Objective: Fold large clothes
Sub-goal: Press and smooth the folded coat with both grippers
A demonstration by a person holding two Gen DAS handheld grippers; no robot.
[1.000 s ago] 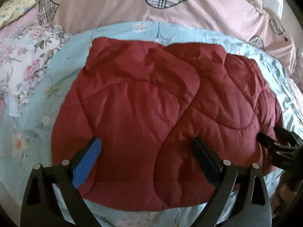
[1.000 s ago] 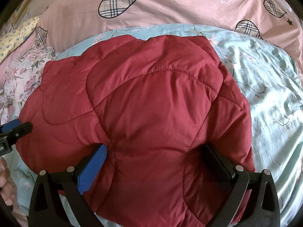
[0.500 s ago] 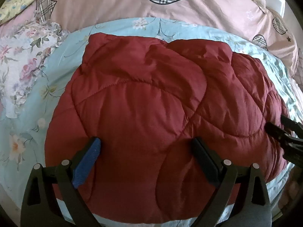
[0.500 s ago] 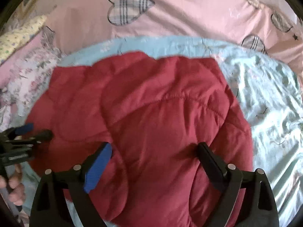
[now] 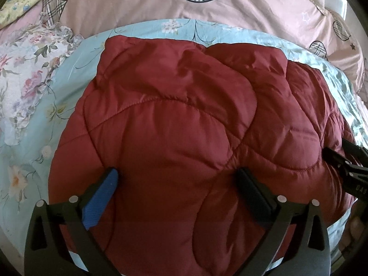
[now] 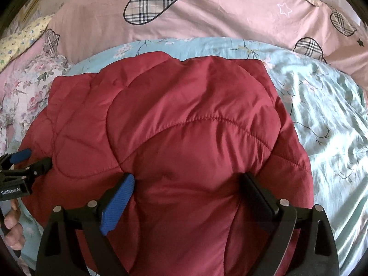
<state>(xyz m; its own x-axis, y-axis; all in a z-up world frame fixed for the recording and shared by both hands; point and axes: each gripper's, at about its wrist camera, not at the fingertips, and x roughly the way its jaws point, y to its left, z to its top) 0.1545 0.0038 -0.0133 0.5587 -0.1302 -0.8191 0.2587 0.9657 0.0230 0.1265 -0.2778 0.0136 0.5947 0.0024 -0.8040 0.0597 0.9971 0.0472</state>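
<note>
A dark red quilted jacket [image 5: 172, 115] lies folded into a puffy bundle on the light blue floral sheet [image 5: 57, 105]. My left gripper [image 5: 177, 172] rests on its near left part, jaws wide and still opening, with padded fabric bulging up between the fingers. My right gripper [image 6: 188, 177] stands wide apart on the near right part of the jacket [image 6: 184, 115], fabric bulging between its fingers too. Neither pinches a fold. Each gripper shows at the edge of the other's view: the right gripper [image 5: 337, 148], the left gripper [image 6: 34, 158].
A pink duvet with plaid hearts [image 6: 230, 11] lies behind the jacket. A white floral cloth [image 5: 23, 69] sits at the left. Bare blue sheet [image 6: 322, 115] spreads to the right. A person's hand [image 6: 13, 225] holds the left gripper's handle.
Both views have shifted a little over the jacket, which now fills more of the left view's lower part. The right gripper's fingers sit less deep in the fabric. Both jaws stay wide.
</note>
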